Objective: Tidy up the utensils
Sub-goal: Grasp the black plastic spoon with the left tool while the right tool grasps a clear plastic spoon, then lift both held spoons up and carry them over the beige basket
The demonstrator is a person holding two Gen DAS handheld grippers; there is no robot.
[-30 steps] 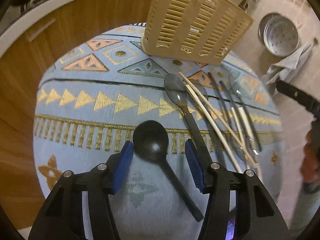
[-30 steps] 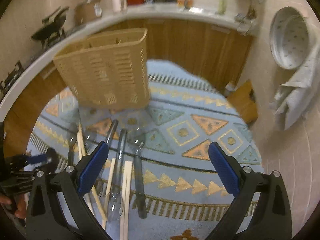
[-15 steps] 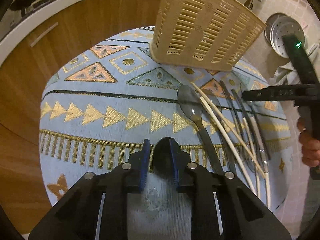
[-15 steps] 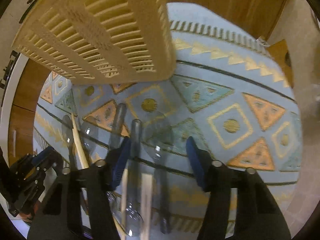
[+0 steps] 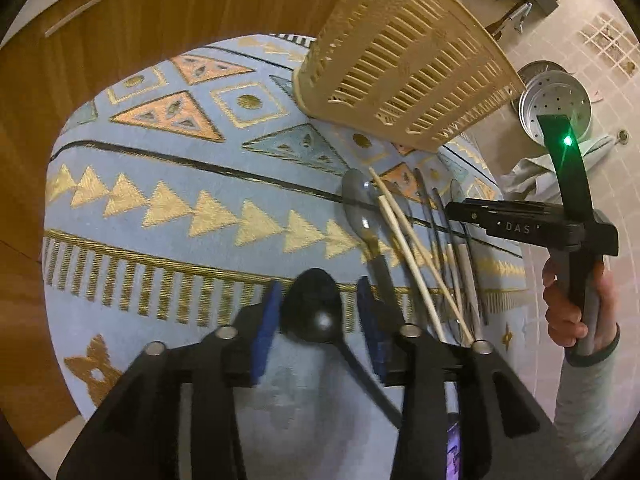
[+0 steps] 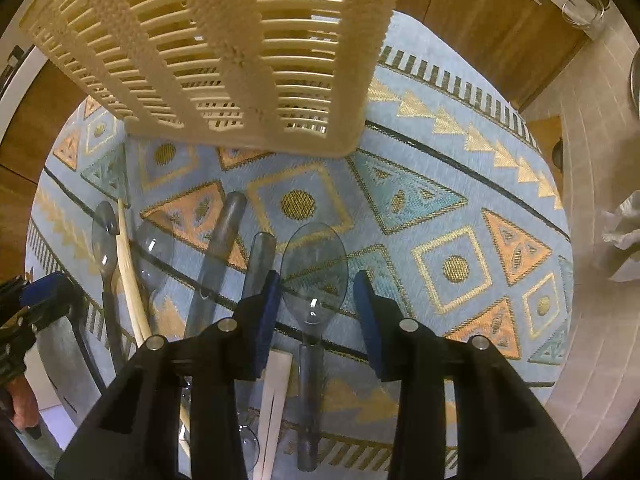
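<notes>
Our left gripper point(image 5: 316, 320), opening, straddles the black spoon point(image 5: 314, 312) at six o'clock. Our right gripper point(image 6: 316, 308), closing, straddles the clear spoon point(image 6: 314, 268): light, slippery plastic; we'd pinch its neck.

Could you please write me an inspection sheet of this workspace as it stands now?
Surface: round table under a patterned blue cloth.
Job's things: black spoon, clear spoon, more spoons and chopsticks lying side by side; beige basket standing behind them.
Clutter: nothing seen.
Grippers: left gripper opening, black spoon's bowl between its fingers; right gripper closing, clear spoon's bowl between its fingers, pads not touching.
Cables: nothing seen.
Surroundings: wooden cabinets, metal pan, towel, tiled floor.
</notes>
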